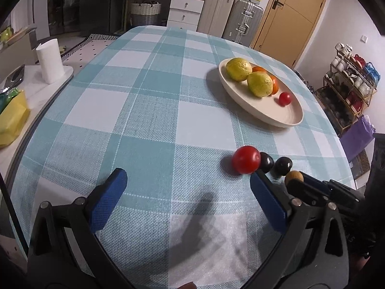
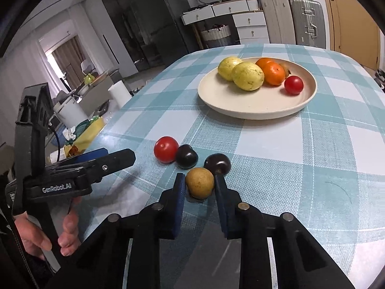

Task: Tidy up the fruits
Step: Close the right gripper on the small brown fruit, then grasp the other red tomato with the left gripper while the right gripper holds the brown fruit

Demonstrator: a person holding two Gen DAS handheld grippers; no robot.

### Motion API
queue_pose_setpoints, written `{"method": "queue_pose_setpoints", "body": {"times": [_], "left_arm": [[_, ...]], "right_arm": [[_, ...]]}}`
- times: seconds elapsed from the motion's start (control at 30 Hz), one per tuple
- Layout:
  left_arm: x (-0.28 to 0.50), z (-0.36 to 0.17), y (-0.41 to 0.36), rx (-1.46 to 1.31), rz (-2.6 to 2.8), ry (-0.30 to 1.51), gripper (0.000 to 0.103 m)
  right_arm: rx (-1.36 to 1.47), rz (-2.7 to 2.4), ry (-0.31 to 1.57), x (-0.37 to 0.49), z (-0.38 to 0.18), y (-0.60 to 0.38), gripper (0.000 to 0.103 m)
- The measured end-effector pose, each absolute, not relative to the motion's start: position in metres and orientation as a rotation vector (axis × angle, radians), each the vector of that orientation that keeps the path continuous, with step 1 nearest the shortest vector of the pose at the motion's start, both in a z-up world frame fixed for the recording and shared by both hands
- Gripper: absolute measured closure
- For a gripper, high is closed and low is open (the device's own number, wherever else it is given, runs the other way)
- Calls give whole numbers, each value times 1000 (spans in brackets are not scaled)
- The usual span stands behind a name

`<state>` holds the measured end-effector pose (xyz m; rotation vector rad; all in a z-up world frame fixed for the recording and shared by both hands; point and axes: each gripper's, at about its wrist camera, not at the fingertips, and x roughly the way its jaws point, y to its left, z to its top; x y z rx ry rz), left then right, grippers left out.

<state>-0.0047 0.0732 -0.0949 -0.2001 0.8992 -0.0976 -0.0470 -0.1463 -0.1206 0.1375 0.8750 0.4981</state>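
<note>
A small tan round fruit [image 2: 199, 183] rests on the checked tablecloth, and my right gripper [image 2: 199, 178] is shut on it, one blue pad on each side. Just beyond it lie two dark round fruits [image 2: 186, 156] [image 2: 217, 163] and a red tomato [image 2: 166, 149]. Farther back, a cream plate [image 2: 252, 115] holds two yellow-green fruits [image 2: 247, 75], oranges [image 2: 273, 72] and a second red tomato [image 2: 293, 84]. My left gripper [image 1: 187, 175] hovers open over bare cloth, left of the red tomato [image 1: 246, 159]; nothing is between its fingers. The tan fruit [image 1: 293, 176] shows at its right.
A paper towel roll [image 1: 50, 60] and a yellow bag [image 1: 12, 120] sit on a side counter left of the table. Drawers, a basket and suitcases stand beyond the far table edge. A shelf with cups [image 1: 349, 77] is at the right.
</note>
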Motion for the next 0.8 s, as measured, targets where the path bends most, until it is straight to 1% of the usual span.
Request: {"method": "queue_pose_setpoints", "body": {"times": [0.57, 0.63, 0.8], "left_arm": [[22, -94, 43, -236, -185, 935, 2], [25, -95, 41, -245, -209, 948, 4], [31, -98, 39, -267, -240, 978, 22]], "right_arm": [[172, 559, 837, -54, -114, -168, 78], [177, 564, 836, -54, -114, -168, 78], [191, 579, 833, -54, -114, -170, 78]]}}
